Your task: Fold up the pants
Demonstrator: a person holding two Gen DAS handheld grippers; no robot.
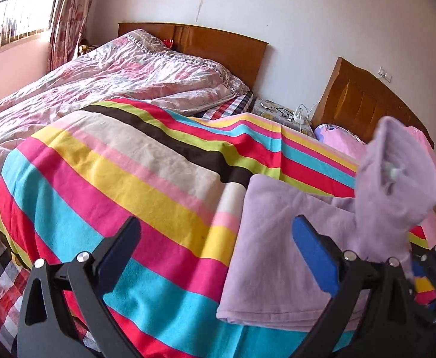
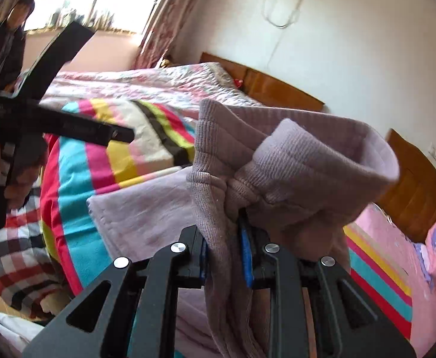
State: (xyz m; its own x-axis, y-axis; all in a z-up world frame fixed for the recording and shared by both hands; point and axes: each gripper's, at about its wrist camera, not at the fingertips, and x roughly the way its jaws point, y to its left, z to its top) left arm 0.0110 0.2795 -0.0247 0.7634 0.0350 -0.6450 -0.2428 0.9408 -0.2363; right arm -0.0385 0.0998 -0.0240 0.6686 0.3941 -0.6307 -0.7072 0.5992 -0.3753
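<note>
The lilac pants (image 1: pixel 280 256) lie partly folded on the striped blanket (image 1: pixel 122 161). My left gripper (image 1: pixel 218 247) is open and empty, hovering just left of the pants' folded edge. My right gripper (image 2: pixel 223 244) is shut on the ribbed waistband end of the pants (image 2: pixel 277 173) and holds it lifted above the folded part (image 2: pixel 140 217). That lifted end shows in the left wrist view as a raised bunch (image 1: pixel 397 179) at the right. The left gripper shows in the right wrist view as a black frame (image 2: pixel 62 125) at the left.
A pink quilt (image 1: pixel 98 77) covers the bed behind the blanket. Two wooden headboards (image 1: pixel 218 47) stand against the wall. A bedside table (image 1: pixel 280 113) holds cables and glasses. A checked sheet (image 1: pixel 0 280) hangs at the bed's near left. A person (image 2: pixel 6 35) stands by the window.
</note>
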